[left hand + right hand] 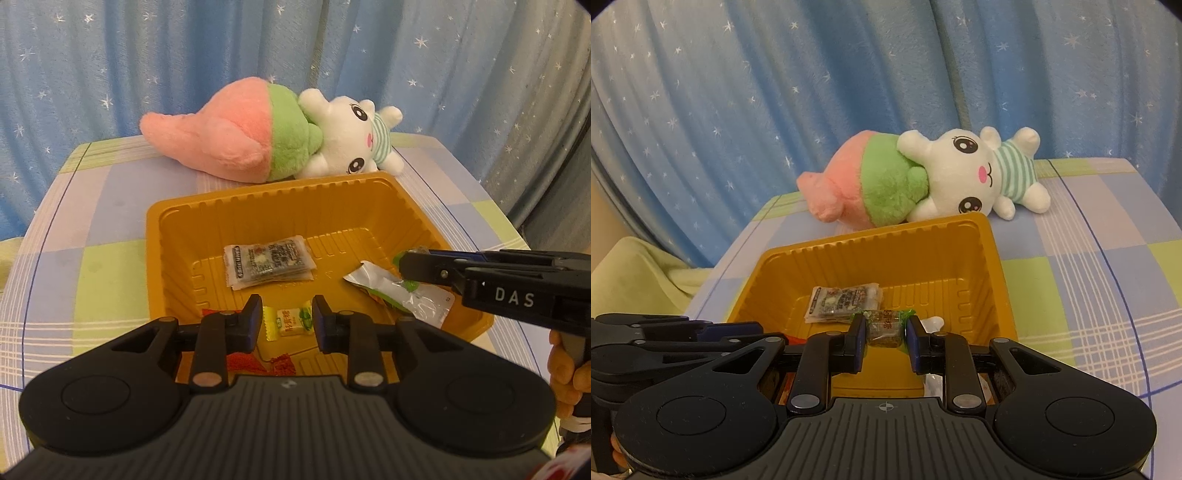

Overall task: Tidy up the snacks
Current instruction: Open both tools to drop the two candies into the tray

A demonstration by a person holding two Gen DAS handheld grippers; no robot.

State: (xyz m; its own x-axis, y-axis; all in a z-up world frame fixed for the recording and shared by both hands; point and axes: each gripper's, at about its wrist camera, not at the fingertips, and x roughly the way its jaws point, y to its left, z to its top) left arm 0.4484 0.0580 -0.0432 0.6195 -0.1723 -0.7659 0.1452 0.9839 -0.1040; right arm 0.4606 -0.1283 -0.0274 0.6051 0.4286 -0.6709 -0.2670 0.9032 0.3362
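right gripper (885,338) clamping green-ended candy (885,326) over tray (988,254), candy's long axis spanning pad to pad | left gripper (287,319) hanging released above yellow candy (291,316) on tray floor | dark packet (269,263) lying flat mid-tray

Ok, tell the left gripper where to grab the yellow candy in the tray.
Grip the yellow candy across its plump middle, coming straight down. It lies flat on the tray floor between the open left gripper fingers; its thin crimped ends offer less hold.
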